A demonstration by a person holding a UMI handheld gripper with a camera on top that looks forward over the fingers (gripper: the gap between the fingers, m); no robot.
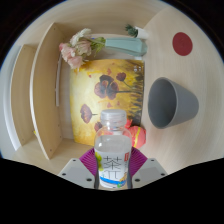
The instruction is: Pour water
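Note:
A clear plastic bottle (113,145) with a white cap and a green and white label stands upright between my fingers. Both purple pads (88,160) press against its sides, so my gripper (113,168) is shut on the bottle. Ahead and to the right, a grey cup (172,102) stands open side up on the light wooden table (185,150). The bottle's base is hidden below the fingers.
A yellow mat (110,85) printed with dark flowers lies ahead of the bottle. Pink flowers (77,52) in a pale vase (122,45) lie at its far end. A red round coaster (181,43) sits far right. A wooden tray (40,90) stands left.

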